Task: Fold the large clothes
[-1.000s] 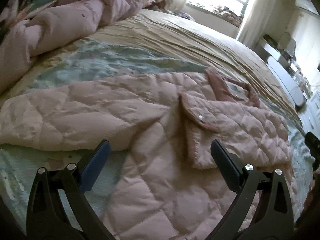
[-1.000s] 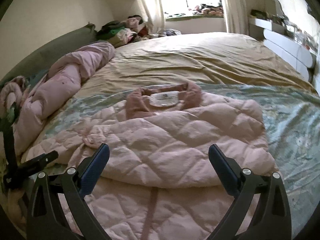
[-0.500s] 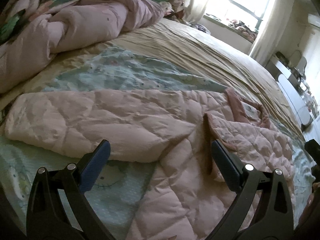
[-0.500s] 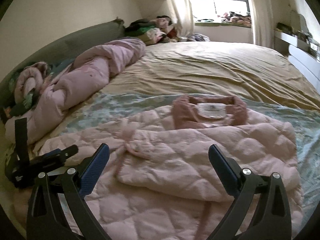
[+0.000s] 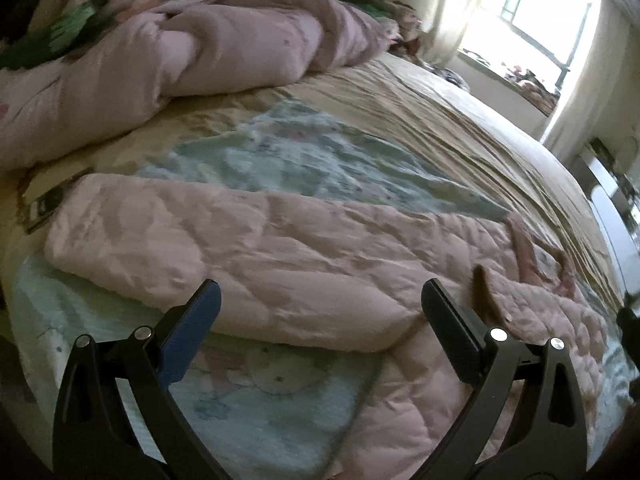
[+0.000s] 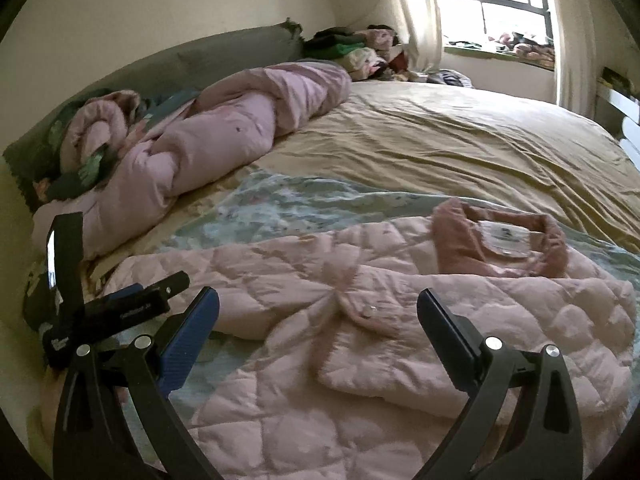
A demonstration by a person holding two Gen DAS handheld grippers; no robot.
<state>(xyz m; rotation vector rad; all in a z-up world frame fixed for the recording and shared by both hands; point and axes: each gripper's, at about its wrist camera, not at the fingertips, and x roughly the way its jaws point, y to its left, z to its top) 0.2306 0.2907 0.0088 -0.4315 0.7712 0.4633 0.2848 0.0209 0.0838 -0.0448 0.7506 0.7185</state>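
- Pale pink quilted padded jacket [image 6: 360,320] lies flat on the bed, near its front edge, on the light blue printed sheet [image 5: 280,160].
- One sleeve [image 5: 200,248] is stretched out straight toward the bed's left side; the other side is folded in over the body, snap flap [image 6: 360,312] on top.
- Darker pink collar [image 6: 500,240] with white label faces the far side of the bed.
- Left claw [image 5: 320,312]: fingers wide apart, nothing between them, hovering over the outstretched sleeve.
- Right claw [image 6: 318,316]: fingers wide apart, empty, above the folded front panel.
- Left claw also shows at the left in the right wrist view [image 6: 132,304], just beside the sleeve end.
- Rolled pink duvet [image 6: 220,132] along the bed's left edge, well apart from the jacket.
- Tan sheet [image 6: 460,140] covers the far half of the bed; pile of clothes [image 6: 360,48] at the far corner by the window [image 6: 500,16].
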